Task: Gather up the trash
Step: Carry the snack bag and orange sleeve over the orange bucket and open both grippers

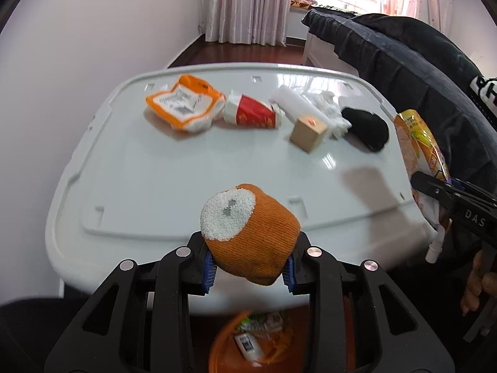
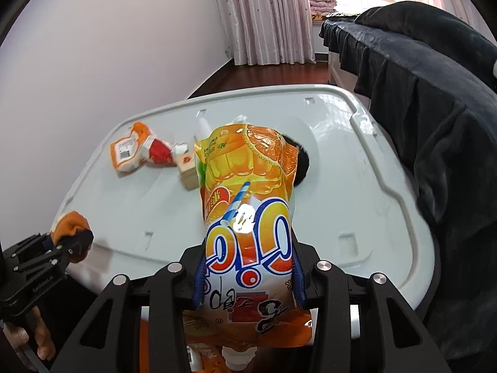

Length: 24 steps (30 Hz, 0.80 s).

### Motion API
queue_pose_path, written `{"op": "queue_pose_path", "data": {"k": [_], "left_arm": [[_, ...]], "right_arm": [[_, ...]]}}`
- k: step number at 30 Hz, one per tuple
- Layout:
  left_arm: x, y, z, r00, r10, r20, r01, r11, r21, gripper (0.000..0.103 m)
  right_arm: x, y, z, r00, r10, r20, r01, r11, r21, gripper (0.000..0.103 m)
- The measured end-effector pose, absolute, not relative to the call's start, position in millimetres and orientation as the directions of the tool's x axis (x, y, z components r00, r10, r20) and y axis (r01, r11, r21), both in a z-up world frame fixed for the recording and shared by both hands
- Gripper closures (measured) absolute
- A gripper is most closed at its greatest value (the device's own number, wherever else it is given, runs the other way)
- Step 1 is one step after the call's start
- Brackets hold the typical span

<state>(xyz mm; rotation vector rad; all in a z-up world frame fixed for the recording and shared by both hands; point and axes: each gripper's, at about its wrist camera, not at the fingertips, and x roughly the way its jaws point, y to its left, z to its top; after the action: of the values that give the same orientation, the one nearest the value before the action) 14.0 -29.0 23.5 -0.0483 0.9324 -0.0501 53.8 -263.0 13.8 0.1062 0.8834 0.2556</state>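
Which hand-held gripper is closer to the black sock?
Right. The right hand-held gripper holds the juice pouch just beside the black sock, at the table's right edge. The left hand-held gripper, gripping an orange sock, sits farther back at the near edge.

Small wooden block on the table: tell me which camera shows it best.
The left wrist view. There the wooden block sits in full sight on the white table, two faces showing. In the right wrist view the orange drink pouch covers most of it, leaving only a corner.
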Motion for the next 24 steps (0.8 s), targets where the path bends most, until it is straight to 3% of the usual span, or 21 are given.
{"op": "queue_pose_path", "data": {"k": [10, 24], "left_arm": [[-42, -38, 17, 0.563, -0.089, -0.822, 0.105, 0.994, -0.035, 0.071], [-91, -46, -17, 0.407, -0.125, -0.905, 0.18, 0.982, -0.055, 0.071]], "right_arm": [[-5, -254, 11, 0.557, 0.372, -0.743, -0.231, 0.928, 0.291, 0.061], [-82, -196, -10, 0.407, 0.408, -0.817, -0.394, 0.886, 0.246, 0.061]]}}
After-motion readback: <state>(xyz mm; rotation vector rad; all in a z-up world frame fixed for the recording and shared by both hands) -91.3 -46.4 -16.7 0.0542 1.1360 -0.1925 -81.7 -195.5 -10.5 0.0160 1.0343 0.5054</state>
